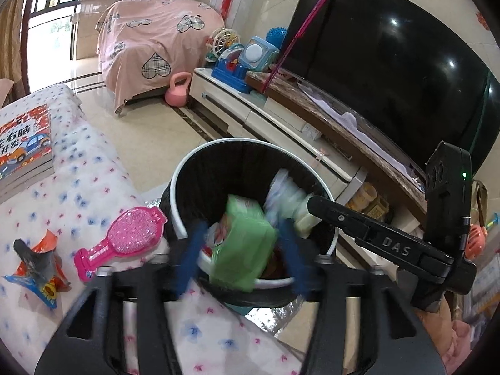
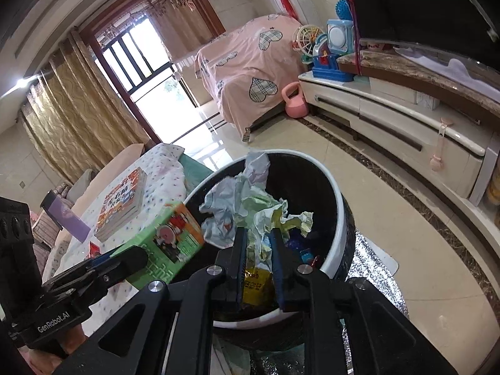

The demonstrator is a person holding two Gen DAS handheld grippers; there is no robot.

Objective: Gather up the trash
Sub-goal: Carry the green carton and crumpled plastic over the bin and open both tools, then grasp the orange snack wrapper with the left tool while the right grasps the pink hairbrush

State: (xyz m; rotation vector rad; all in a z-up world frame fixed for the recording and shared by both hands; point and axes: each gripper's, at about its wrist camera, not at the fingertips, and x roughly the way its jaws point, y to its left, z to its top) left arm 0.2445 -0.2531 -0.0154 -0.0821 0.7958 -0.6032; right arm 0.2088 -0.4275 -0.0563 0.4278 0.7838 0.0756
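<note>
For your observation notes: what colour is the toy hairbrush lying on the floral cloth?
Bright pink plastic toy hairbrush, glittery; clearest in the left wrist view.

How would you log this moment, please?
left gripper: green box between open jaws | right gripper: crumpled paper between open jaws | both over trash bin

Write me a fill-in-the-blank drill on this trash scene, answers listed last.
1. The left gripper has a ____ carton between its fingers.
2. The right gripper has crumpled ____ between its fingers.
3. Both grippers are above the black ____ with the white rim.
4. The pink hairbrush lies on the ____ cloth.

Answers: green; paper; bin; floral
</note>
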